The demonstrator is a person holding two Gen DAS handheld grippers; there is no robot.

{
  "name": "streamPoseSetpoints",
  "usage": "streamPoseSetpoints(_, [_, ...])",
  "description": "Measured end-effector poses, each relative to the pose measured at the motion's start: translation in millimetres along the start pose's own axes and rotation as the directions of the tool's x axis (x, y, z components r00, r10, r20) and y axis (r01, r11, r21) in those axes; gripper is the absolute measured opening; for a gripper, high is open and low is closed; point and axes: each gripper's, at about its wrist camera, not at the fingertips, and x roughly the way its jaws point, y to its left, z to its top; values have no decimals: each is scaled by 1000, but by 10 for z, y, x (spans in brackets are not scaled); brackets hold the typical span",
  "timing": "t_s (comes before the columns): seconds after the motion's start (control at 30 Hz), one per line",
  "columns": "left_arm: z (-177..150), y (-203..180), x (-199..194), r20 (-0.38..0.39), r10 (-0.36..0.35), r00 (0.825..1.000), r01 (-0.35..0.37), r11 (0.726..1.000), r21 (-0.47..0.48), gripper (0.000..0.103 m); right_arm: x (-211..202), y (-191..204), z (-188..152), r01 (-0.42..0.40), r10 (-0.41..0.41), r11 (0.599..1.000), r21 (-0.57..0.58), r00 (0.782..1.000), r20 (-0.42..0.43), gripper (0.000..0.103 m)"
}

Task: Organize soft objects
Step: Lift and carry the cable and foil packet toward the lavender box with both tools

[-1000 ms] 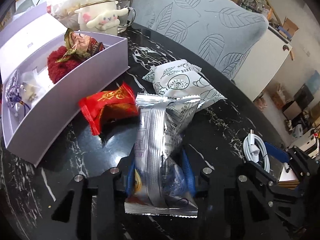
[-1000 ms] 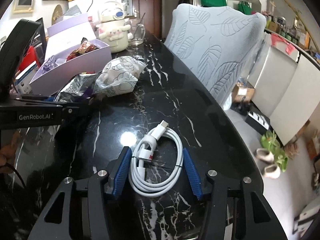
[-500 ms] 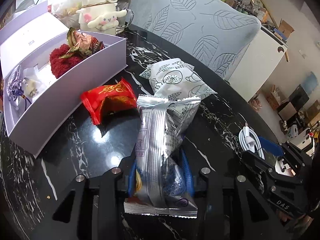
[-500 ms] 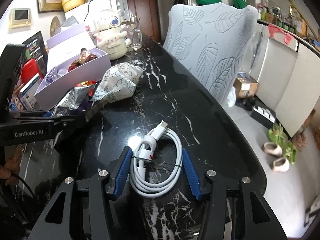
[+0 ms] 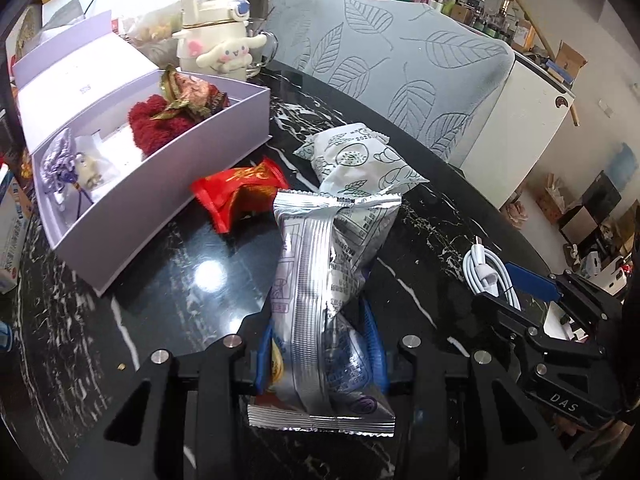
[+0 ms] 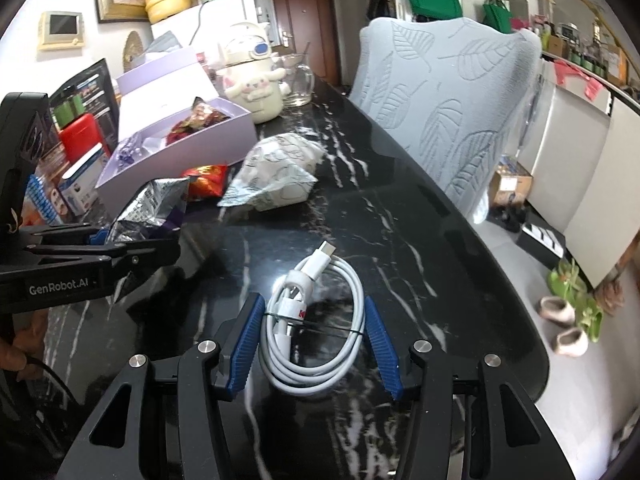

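Observation:
My left gripper [image 5: 320,344] is shut on a silver foil snack packet [image 5: 328,280] and holds it above the black marble table; the packet also shows in the right wrist view [image 6: 156,208]. A red packet [image 5: 240,192] and a white printed packet [image 5: 360,164] lie on the table beyond it. An open lilac box [image 5: 168,184] at the left holds a red fluffy item [image 5: 160,124], a crinkled wrapper and a purple tassel. My right gripper [image 6: 312,332] is open, its blue pads either side of a coiled white cable [image 6: 316,328] lying on the table.
A Cinnamoroll bottle [image 5: 216,44] and a glass jug [image 6: 298,84] stand behind the box. A grey leaf-pattern chair back [image 5: 400,64] lines the table's far edge. Boxes and a red item [image 6: 80,140] crowd the left side. The table edge [image 6: 520,320] curves at right.
My left gripper has risen and pulled back slightly with the silver packet. My right gripper has tilted a little around the cable, which has not moved.

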Motion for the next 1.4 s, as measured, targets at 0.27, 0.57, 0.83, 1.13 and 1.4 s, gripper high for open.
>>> streamPoseSetpoints(0.27, [-103, 120, -178, 16, 32, 999, -31, 999, -23, 38, 13, 215, 74, -55, 55, 998, -39, 998, 1, 51])
streamPoseSetpoints(0.57, [-244, 325, -380, 32, 69, 997, -67, 995, -68, 38, 25, 526, 176, -119, 121, 988, -102, 993, 6, 51])
streamPoseSetpoints(0.83, [-312, 543, -599, 54, 114, 992, -107, 987, -116, 38, 63, 838, 287, -185, 188, 970, -159, 982, 5, 51])
streamPoseSetpoints(1.13, [-385, 818, -818, 70, 167, 983, -152, 970, -189, 38, 110, 1179, 400, -266, 270, 938, -224, 963, -14, 51])
streamPoseSetpoints(1.4, [-409, 1016, -980, 83, 198, 977, -173, 955, -241, 38, 134, 1416, 499, -326, 331, 906, -269, 943, -27, 51])
